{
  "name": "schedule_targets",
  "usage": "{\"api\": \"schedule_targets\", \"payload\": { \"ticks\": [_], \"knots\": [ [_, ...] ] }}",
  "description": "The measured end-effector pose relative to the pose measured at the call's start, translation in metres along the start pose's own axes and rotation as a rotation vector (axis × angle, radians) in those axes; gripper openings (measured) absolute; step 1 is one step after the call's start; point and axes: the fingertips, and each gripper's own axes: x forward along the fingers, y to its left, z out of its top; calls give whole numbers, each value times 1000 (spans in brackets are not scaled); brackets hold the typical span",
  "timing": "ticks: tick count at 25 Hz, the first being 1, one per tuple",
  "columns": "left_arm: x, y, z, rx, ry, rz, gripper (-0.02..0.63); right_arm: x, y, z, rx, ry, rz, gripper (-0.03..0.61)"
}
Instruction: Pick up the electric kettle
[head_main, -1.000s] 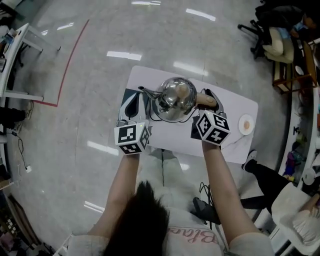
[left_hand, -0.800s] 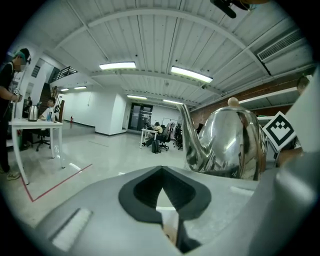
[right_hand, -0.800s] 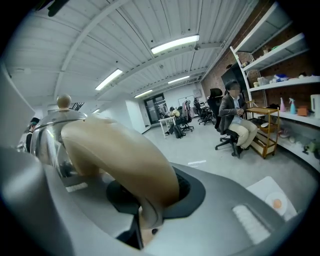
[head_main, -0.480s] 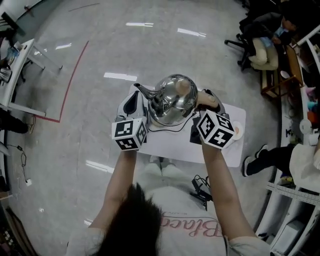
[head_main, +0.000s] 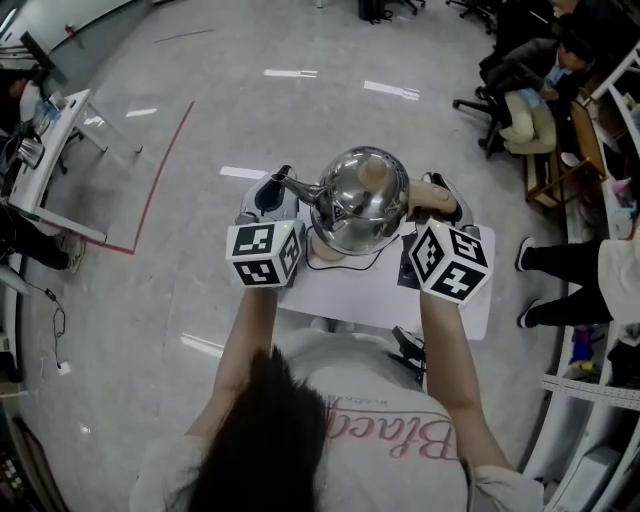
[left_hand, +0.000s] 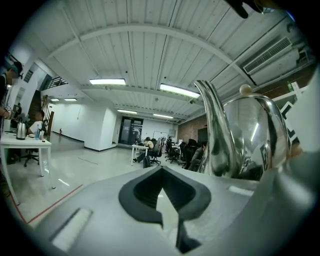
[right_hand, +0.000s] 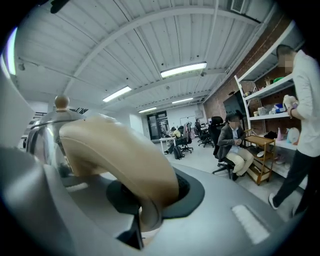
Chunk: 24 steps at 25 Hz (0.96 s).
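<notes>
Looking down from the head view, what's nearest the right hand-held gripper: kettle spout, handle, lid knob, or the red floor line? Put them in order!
1. Handle, clamped in the right hand-held gripper.
2. Lid knob, atop the kettle, just left.
3. Spout, on the kettle's far left.
4. Red floor line, far off left.

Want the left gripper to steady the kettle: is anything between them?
Nothing visible: the left gripper sits right beside the spout of the kettle. The right gripper is shut on the handle.

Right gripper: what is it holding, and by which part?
The shiny steel electric kettle, clamped at its beige curved handle by the right gripper.
</notes>
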Motion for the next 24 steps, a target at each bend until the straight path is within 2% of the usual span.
{"api": "schedule_targets", "payload": {
  "ticks": [6,12,24],
  "knots": [
    [-13,-7,20,-9,-35,-7,0,-11,7,11,120,-26,16,69],
    [-17,-15,31,-18,-53,11,0,-19,7,19,84,-52,5,69],
    [-27,-7,42,-13,-70,30,0,-24,11,17,124,-56,6,69]
  ]
}}
